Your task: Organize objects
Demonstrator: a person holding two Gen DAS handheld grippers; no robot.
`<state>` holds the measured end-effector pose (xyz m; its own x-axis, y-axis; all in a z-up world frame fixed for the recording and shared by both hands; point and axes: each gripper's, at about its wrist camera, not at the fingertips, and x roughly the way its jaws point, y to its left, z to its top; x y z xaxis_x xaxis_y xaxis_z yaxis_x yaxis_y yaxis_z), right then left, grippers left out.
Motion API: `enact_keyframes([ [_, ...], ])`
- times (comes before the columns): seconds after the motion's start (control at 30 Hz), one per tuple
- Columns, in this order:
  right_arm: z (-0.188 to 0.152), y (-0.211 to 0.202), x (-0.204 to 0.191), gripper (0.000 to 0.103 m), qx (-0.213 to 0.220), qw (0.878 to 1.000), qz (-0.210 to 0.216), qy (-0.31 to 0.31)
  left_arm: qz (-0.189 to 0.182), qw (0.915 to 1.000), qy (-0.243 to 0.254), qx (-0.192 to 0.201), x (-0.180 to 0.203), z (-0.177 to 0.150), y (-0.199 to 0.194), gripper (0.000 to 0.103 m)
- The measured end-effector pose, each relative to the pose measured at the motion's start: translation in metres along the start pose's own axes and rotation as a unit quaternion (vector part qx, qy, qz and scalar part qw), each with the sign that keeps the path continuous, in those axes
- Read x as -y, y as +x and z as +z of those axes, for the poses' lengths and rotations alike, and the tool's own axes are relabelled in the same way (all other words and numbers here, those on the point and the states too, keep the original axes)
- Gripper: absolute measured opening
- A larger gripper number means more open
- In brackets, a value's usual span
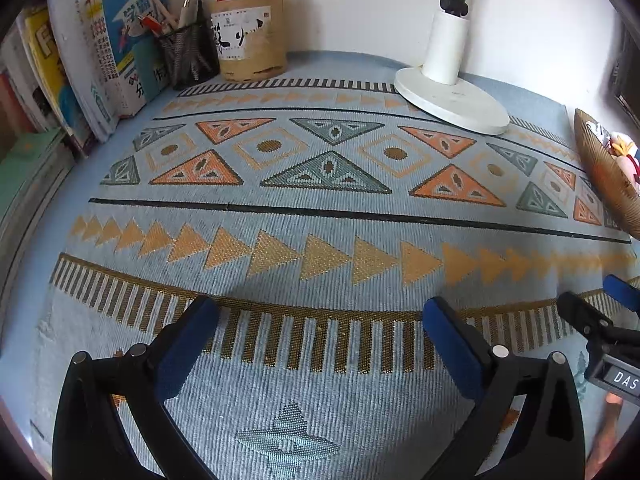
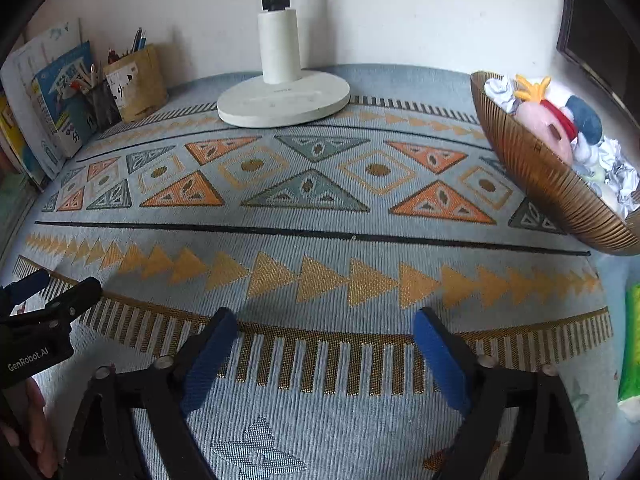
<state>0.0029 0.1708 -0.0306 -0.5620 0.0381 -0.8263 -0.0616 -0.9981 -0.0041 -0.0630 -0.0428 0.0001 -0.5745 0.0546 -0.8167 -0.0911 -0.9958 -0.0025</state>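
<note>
Both grippers hover low over a patterned blue cloth [image 1: 320, 220], side by side. My left gripper [image 1: 320, 312] stands open with only cloth between its blue pads [image 1: 192, 344]. My right gripper [image 2: 324, 324] is open as well, empty, blue pads [image 2: 436, 360] spread wide. Each shows at the edge of the other's view: the right gripper [image 1: 592, 300] at the right, the left gripper [image 2: 56, 292] at the left. A ribbed brown bowl [image 2: 536, 168] at the right holds a plush toy [image 2: 552, 124] and crumpled paper [image 2: 620, 168]. Two pen holders, a black mesh one [image 1: 188, 56] and a tan one [image 1: 252, 40], stand at the back left.
A white lamp base [image 1: 452, 100] sits at the back by the wall. Books [image 1: 112, 48] lean upright at the back left, with more stacked at the left edge. A green packet [image 2: 632, 340] lies at the far right. A hand [image 2: 38, 428] shows at the lower left.
</note>
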Motion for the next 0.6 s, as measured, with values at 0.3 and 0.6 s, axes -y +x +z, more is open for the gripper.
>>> enact_keyframes([
  [0.3,-0.0005,0.0016,0.0020,0.103,-0.001,1.000,-0.005,0.007,0.002,1.0000,-0.002,0.005,-0.0006,-0.0001,0.0003,0.103],
  [0.6,-0.0090,-0.0024,0.0026,0.103,0.018,1.000,-0.007,0.003,-0.005,0.9999,0.008,0.005,-0.0009,0.0002,-0.0003,0.103],
])
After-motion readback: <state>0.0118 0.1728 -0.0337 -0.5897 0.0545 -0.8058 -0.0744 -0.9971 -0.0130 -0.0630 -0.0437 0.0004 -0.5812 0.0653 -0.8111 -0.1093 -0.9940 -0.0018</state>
